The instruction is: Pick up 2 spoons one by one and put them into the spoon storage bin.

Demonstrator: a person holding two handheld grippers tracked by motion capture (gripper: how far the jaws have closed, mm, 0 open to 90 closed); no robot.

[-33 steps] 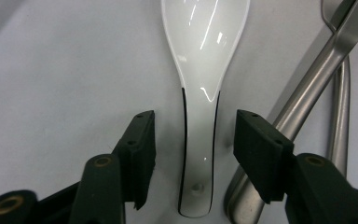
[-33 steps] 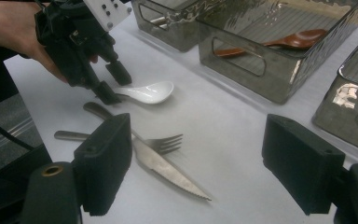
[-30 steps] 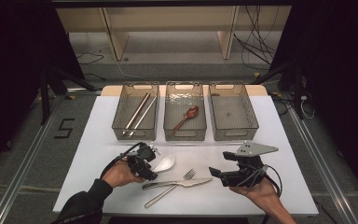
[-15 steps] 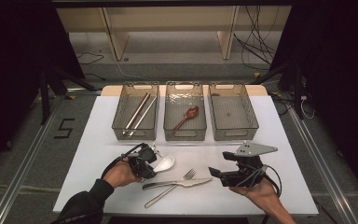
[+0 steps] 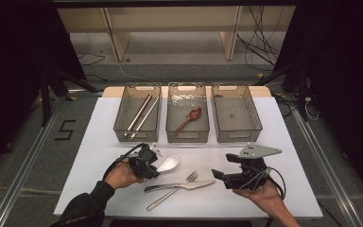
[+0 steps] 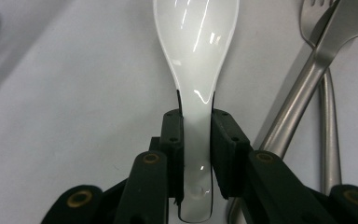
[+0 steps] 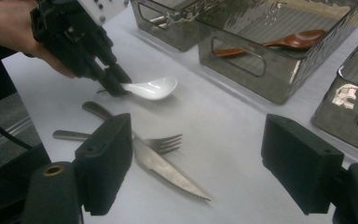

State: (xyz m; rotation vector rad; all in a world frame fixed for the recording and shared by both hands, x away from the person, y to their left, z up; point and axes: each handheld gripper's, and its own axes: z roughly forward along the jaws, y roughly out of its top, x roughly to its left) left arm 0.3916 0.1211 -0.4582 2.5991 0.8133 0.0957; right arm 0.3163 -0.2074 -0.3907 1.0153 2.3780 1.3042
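Jaws of the left gripper [image 6: 196, 135] have just been closing, and they now pinch the handle of the white ceramic spoon [image 6: 196, 60], one black pad pressed against each side of it, with the handle's end poking out behind the pads. That is the change that matters: a second ago in the high view the same gripper [image 5: 152, 163] stood at the spoon with its jaws visibly wider, and the spoon [image 5: 168, 163] has kept its place on the white table [image 5: 99, 142], bowl pointing toward two o'clock from the hand. It lies at nine o'clock of the steel fork [image 5: 172, 191] and the table knife [image 5: 182, 185], which cross each other just beside it, apart from the spoon. The right gripper [image 7: 196, 172] hangs with its jaws spread wide and nothing between them, at three o'clock of the cutlery. At twelve o'clock stand three clear bins: chopsticks [image 5: 140, 114] in the left one, a brown wooden spoon [image 5: 190, 118] in the middle bin [image 5: 187, 137], the right bin [image 5: 238, 135] bare. With the grip made, the sorting looks ready for a lift, likely toward the middle bin.
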